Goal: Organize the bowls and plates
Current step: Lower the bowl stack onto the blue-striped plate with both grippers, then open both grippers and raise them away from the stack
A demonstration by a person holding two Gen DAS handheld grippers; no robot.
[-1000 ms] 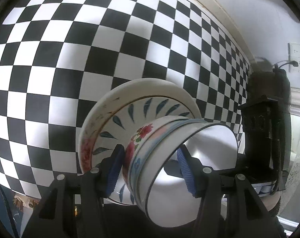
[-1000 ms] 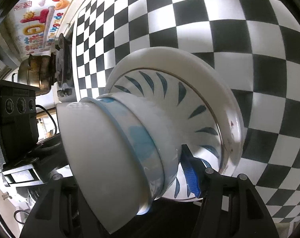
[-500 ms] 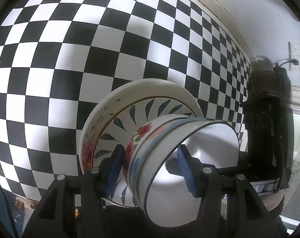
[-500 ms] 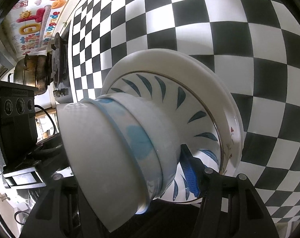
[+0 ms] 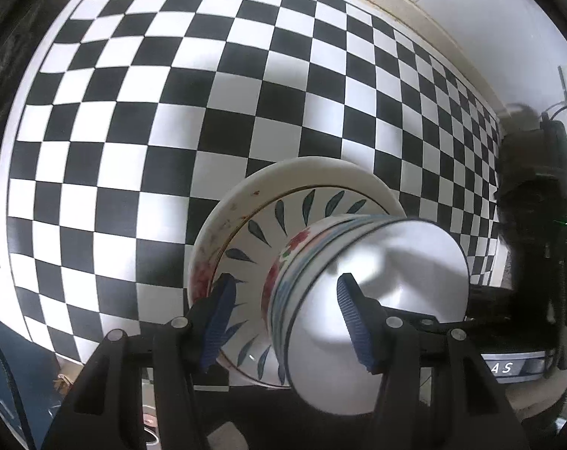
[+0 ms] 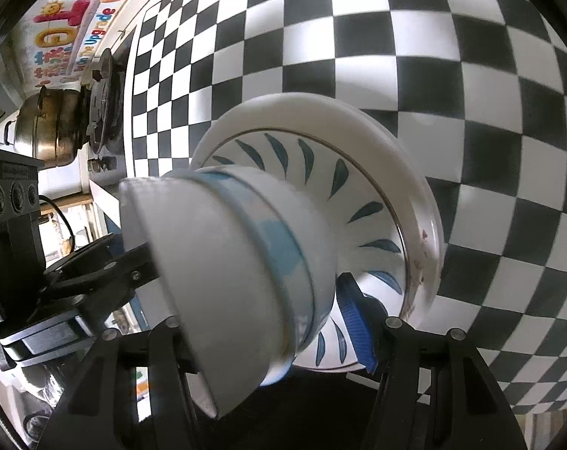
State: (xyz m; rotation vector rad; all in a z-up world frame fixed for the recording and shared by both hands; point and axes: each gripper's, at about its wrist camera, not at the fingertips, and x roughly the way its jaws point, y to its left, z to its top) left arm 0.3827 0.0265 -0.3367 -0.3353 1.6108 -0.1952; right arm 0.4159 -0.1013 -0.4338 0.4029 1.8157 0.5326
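A stack of bowls (image 5: 321, 258) sits on a leaf-patterned plate (image 5: 261, 232) that rests on a plain white plate (image 5: 306, 172), all on the checkered table. My left gripper (image 5: 283, 311) straddles the bowls' rims, one blue pad (image 5: 219, 311) outside over the plate, the other pad (image 5: 353, 318) inside the top white bowl (image 5: 381, 300). In the right wrist view the same bowl stack (image 6: 246, 262) fills the space between my right gripper (image 6: 268, 322) fingers; only its right pad (image 6: 354, 318) shows, close beside the bowls. The leaf plate (image 6: 358, 202) lies behind.
The black and white checkered tabletop (image 5: 133, 112) spreads around the stack. A black appliance (image 5: 531, 195) with a cable stands to the right in the left wrist view. A metal pot (image 6: 47, 131) and gas burner (image 6: 103, 97) sit at the far left in the right wrist view.
Both views have shifted slightly. The bowl stack sits a little deeper between both grippers' fingers. The dishes themselves stay in place on the table.
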